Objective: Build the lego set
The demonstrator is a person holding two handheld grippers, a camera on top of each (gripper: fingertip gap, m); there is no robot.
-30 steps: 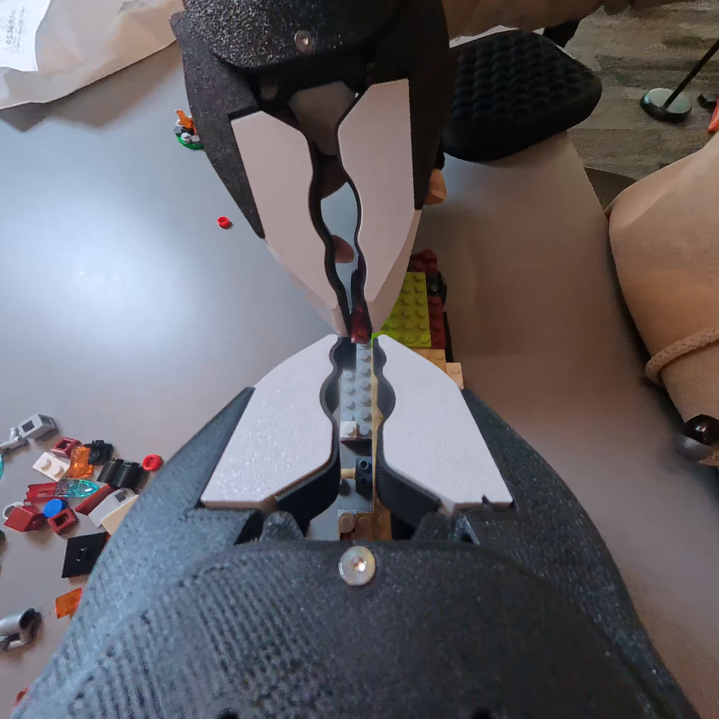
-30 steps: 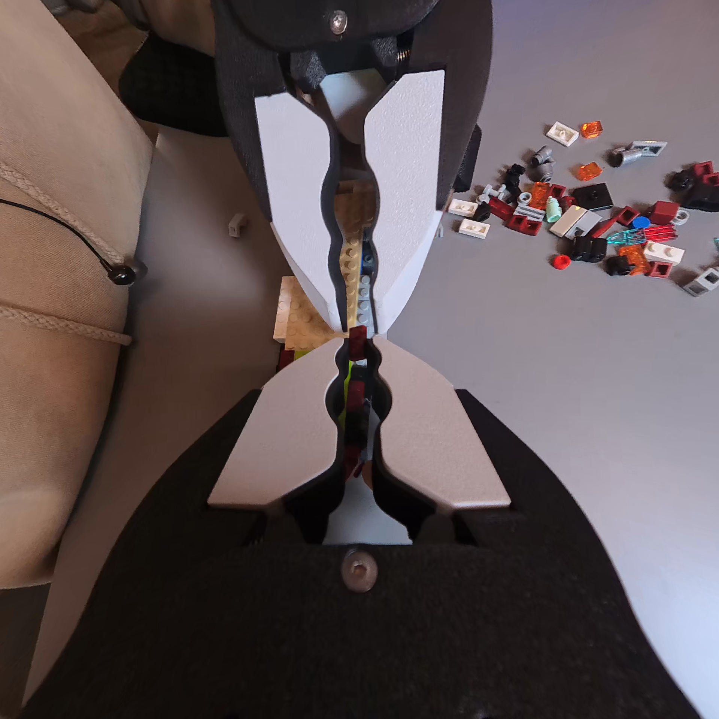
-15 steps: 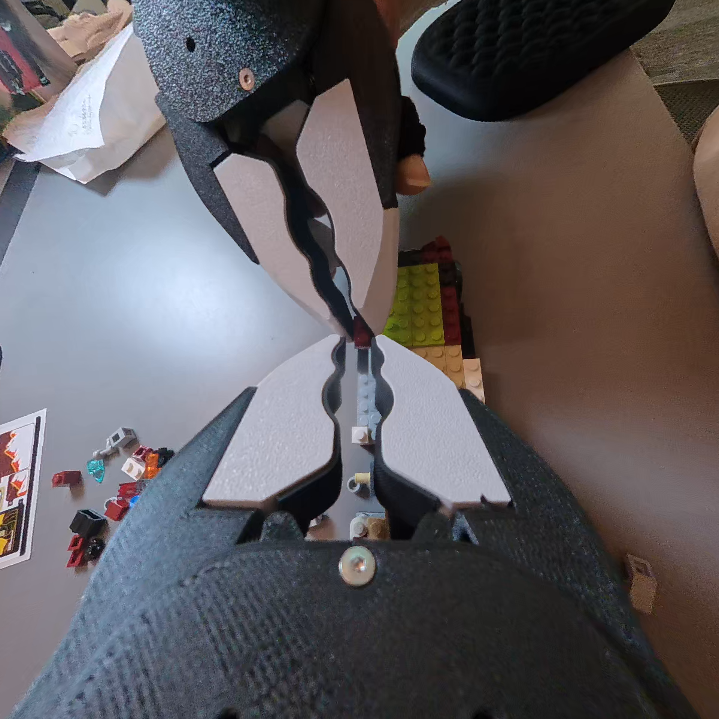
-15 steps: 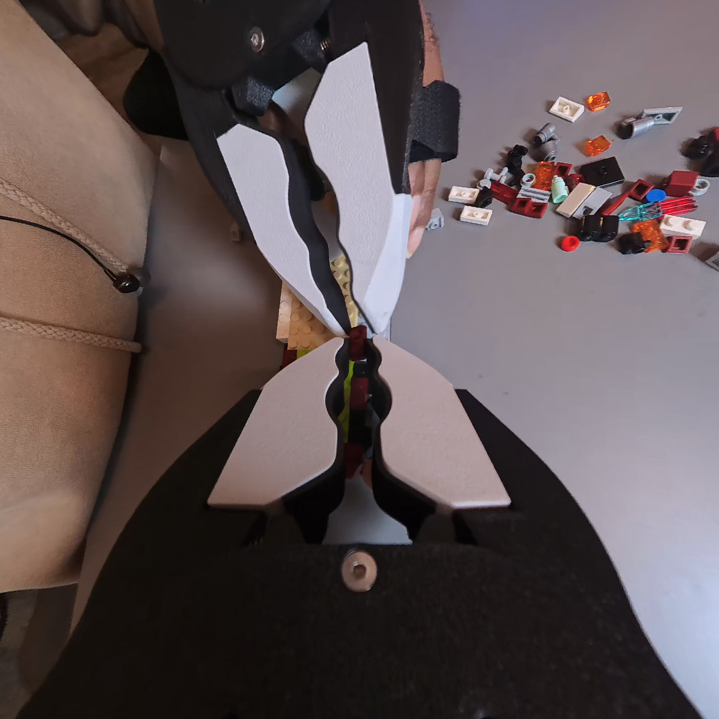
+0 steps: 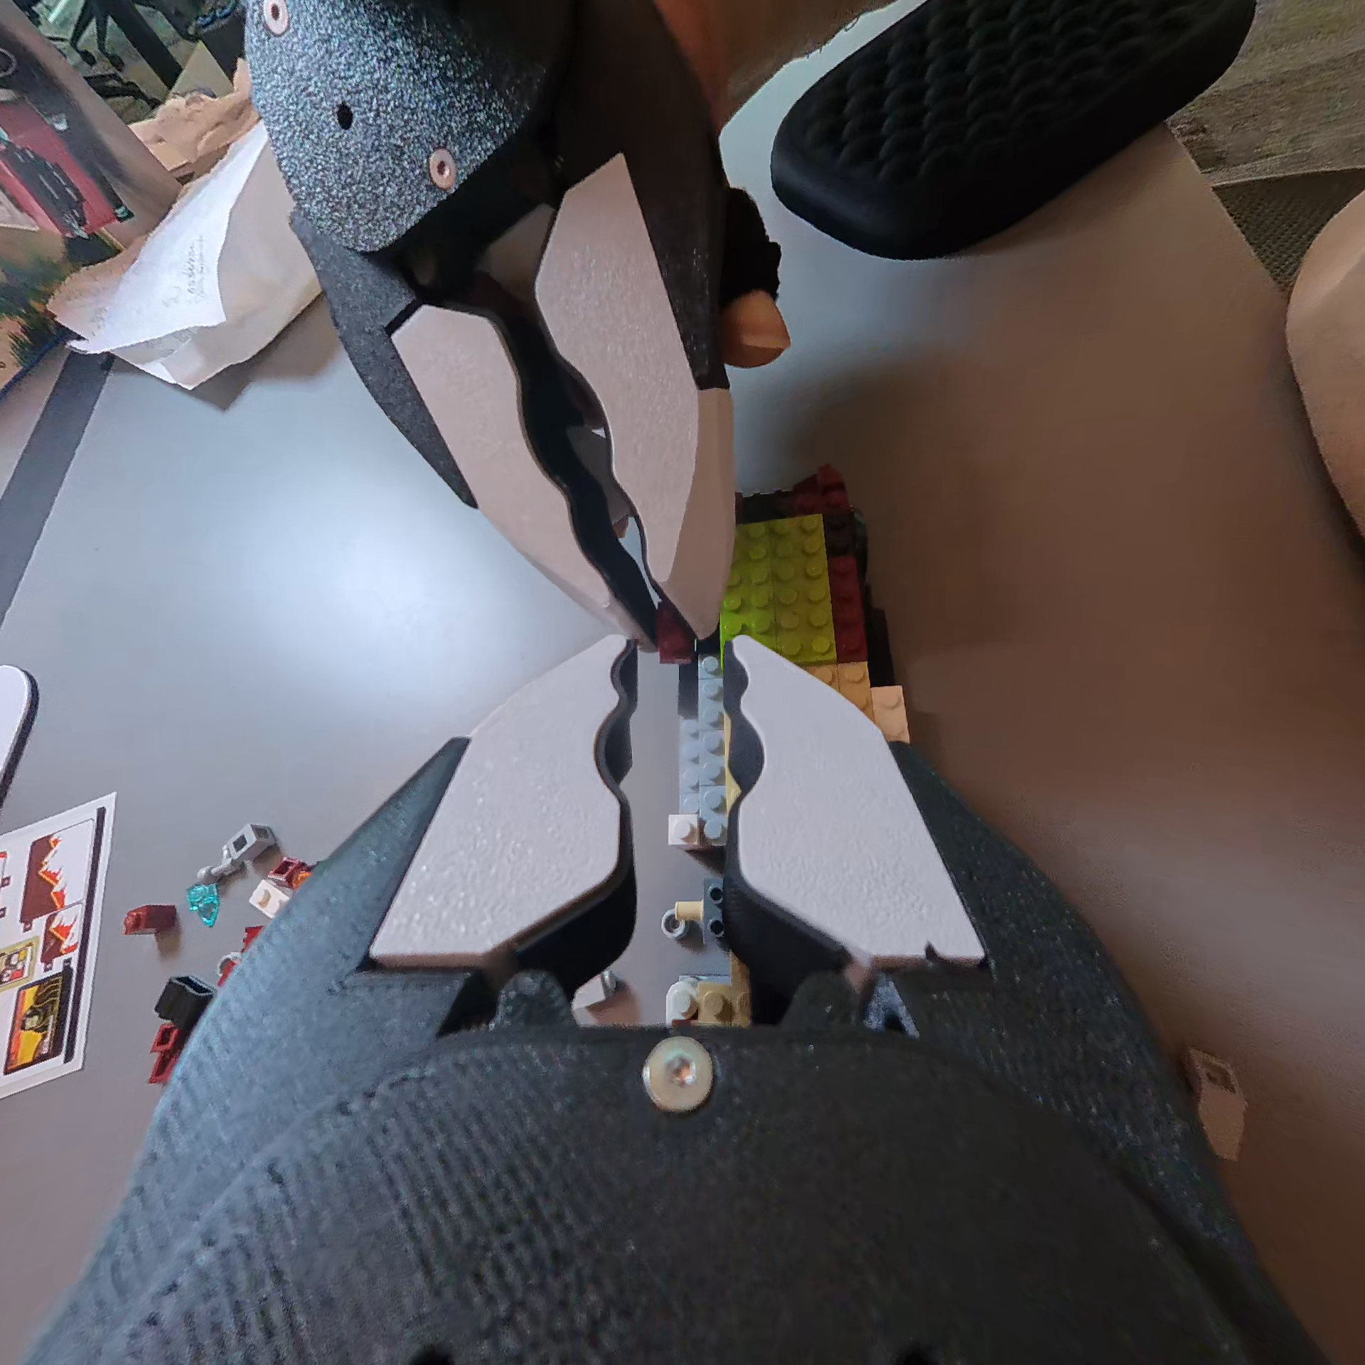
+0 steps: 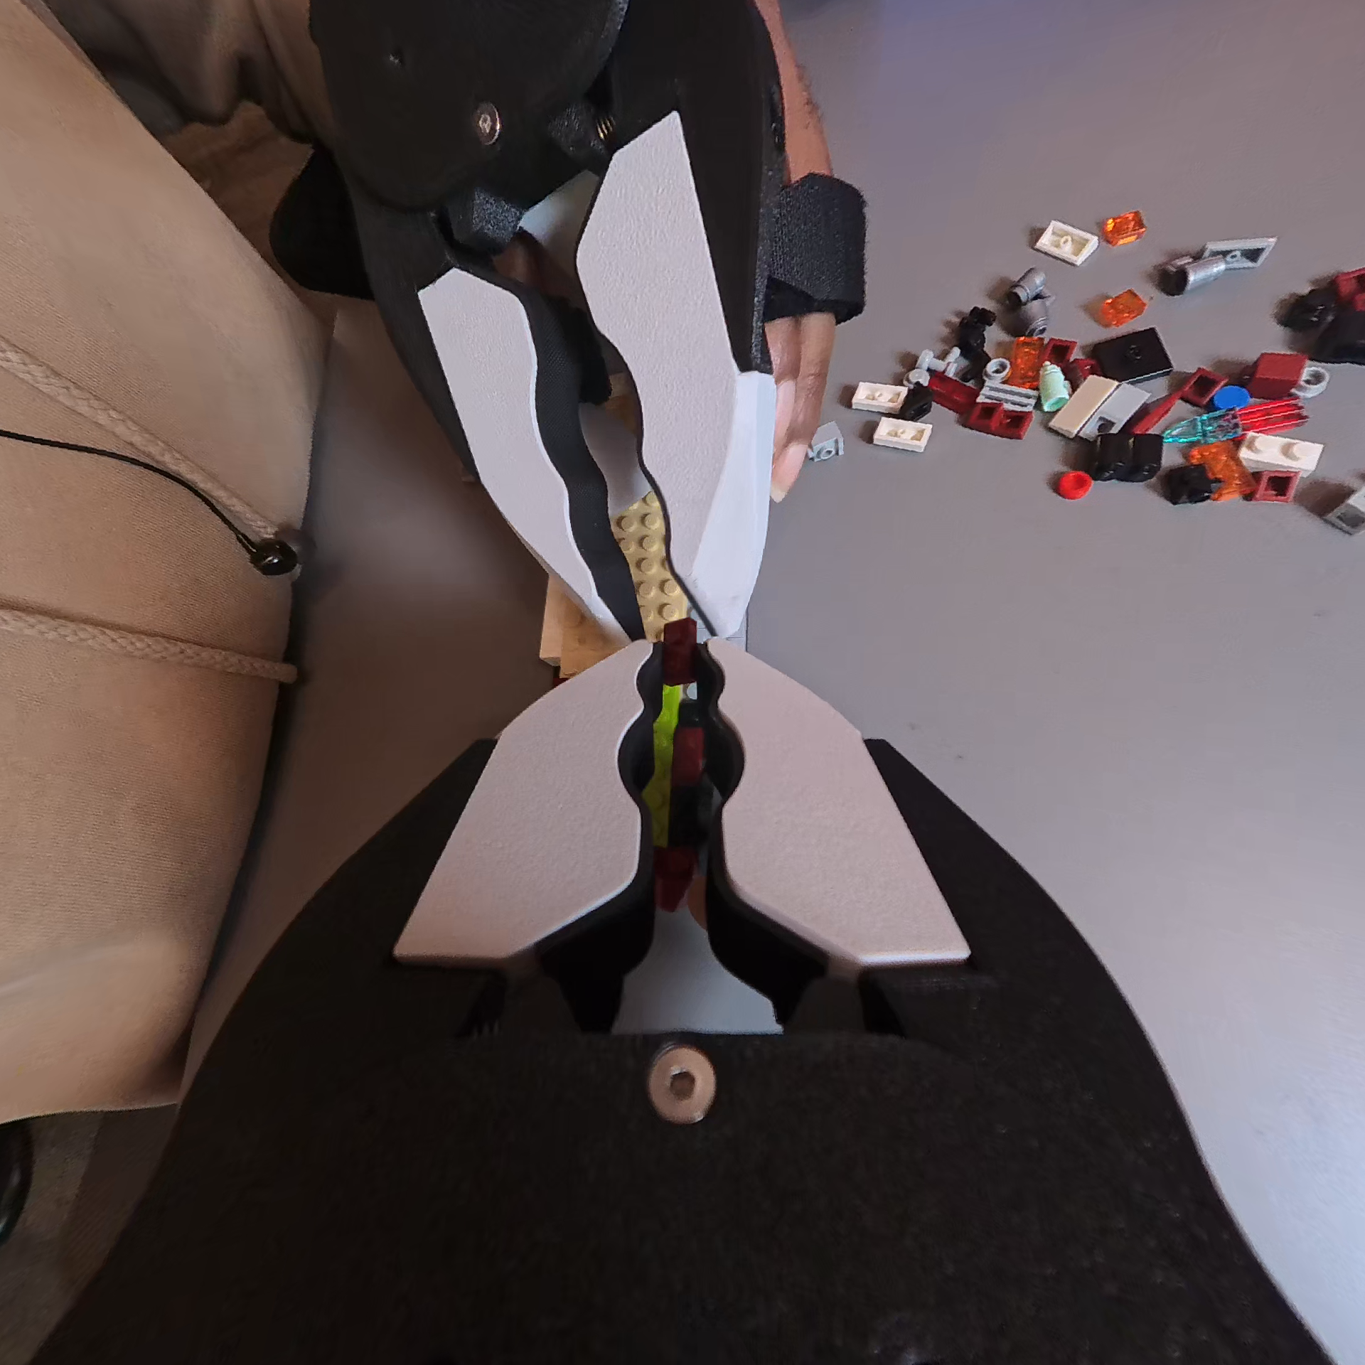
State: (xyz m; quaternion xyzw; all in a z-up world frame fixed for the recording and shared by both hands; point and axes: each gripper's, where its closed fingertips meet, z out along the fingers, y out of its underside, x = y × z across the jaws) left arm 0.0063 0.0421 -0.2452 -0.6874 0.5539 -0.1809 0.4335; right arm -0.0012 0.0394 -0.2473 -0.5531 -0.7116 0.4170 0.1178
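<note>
Right gripper (image 6: 679, 654): fingers pinching a small dark red brick (image 6: 679, 650) at frame centre, over the brick build (image 5: 787, 583) on the grey table (image 5: 221, 554). Left gripper (image 5: 679, 650): fingers spread, gap on both sides, seemingly touching nothing; grey strip (image 5: 705, 746) of the build below. Loose bricks (image 6: 1108, 399) at upper right of the right view, sticker sheet (image 5: 44, 938) at left edge.

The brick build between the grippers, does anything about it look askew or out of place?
Nothing looks damaged. The brick build lies flat on the grey table. A dark red piece sits pinched in the right gripper.
</note>
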